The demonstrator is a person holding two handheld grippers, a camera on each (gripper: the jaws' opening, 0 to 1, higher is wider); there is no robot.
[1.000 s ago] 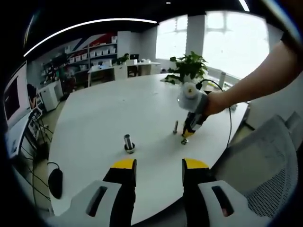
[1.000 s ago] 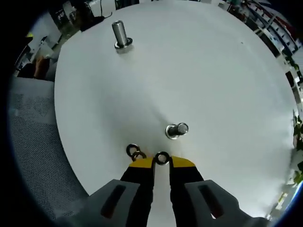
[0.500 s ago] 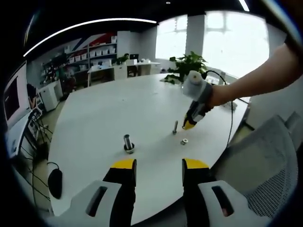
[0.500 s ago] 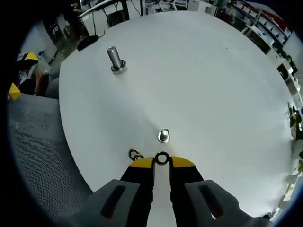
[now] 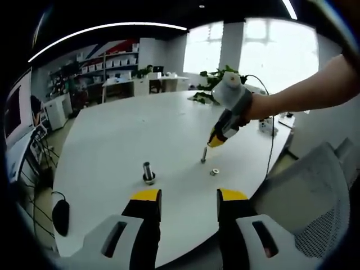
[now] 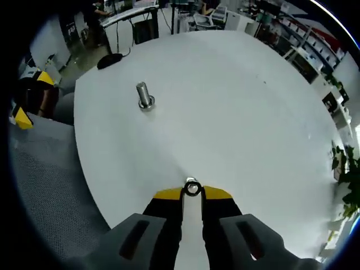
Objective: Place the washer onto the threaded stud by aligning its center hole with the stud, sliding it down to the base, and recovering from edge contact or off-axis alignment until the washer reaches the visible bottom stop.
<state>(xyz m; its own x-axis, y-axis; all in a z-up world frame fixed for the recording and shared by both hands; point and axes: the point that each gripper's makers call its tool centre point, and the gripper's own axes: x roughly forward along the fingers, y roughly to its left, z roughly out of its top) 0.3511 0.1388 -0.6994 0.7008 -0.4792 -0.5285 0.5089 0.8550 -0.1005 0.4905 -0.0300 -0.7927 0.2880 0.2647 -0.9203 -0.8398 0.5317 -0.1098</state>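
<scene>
**Washer held just above the threaded stud**

In the right gripper view, the right gripper (image 6: 192, 193) is seen with its yellow-tipped jaws drawn close, a small metal washer (image 6: 192, 189) being pinched between the tips. The washer is shown directly over the top of the threaded stud (image 6: 192, 182), whose end is glimpsed just past the ring (whether the two are touching cannot be told). Farther across the white round table (image 6: 236, 112), a second, thicker stud (image 6: 144, 95) is seen standing upright on its base, well apart from the gripper. At the far table edge a dark computer mouse (image 6: 111, 59) is visible.

In the left gripper view, the left gripper (image 5: 189, 197) is seen low at the near table edge, its jaws spread apart with nothing between them. Beyond it, the thicker stud (image 5: 148, 171) stands on the table (image 5: 124, 135), and to its right a spare washer (image 5: 214, 172) lies flat, just beside the slim threaded stud (image 5: 203, 155). The right gripper (image 5: 215, 141) is poised over that stud's top, held by a person's hand (image 5: 260, 107). A potted plant (image 5: 216, 84) stands at the far rim.
</scene>
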